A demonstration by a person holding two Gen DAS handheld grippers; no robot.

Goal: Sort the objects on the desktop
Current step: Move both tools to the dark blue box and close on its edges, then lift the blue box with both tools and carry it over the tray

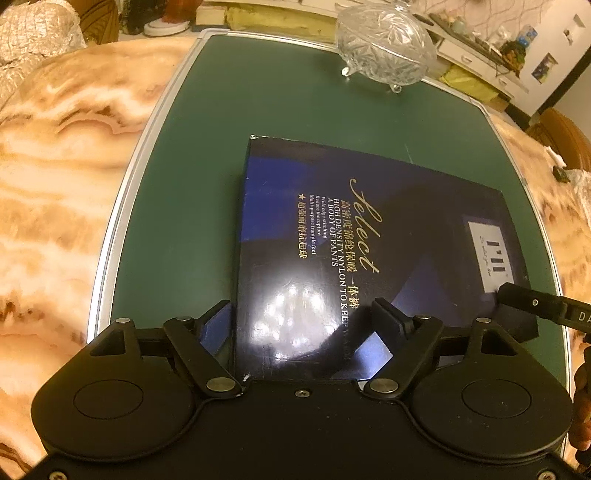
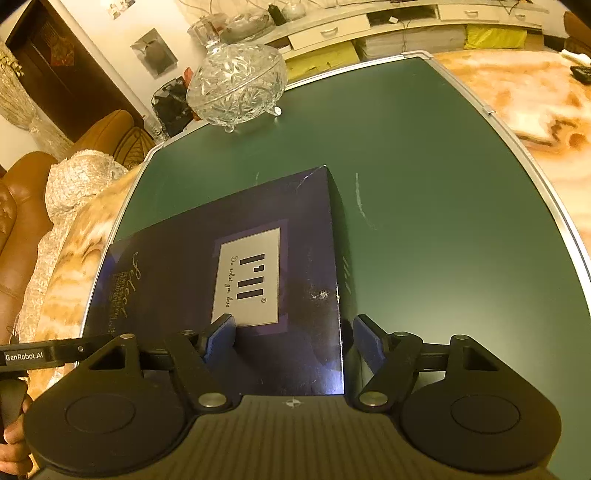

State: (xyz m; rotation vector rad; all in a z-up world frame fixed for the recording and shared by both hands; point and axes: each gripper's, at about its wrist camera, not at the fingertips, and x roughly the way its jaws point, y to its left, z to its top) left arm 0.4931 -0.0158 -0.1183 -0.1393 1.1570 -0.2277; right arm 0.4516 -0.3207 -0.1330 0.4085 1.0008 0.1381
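I see a marble-patterned table (image 1: 55, 192) under the green board (image 1: 207, 122), brown leather sofa (image 2: 22, 206) with lace cover (image 2: 74, 173) left, white cabinet (image 2: 369, 22) along the far wall.

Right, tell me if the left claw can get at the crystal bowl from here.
Probably yes: the left claw is open and free, and the crystal bowl stands unblocked at the green board's far edge, though the dark box lies between, so reach over it.

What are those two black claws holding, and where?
Nothing yet. Both grippers, left and right, have open jaws straddling the near corners of the dark blue box.
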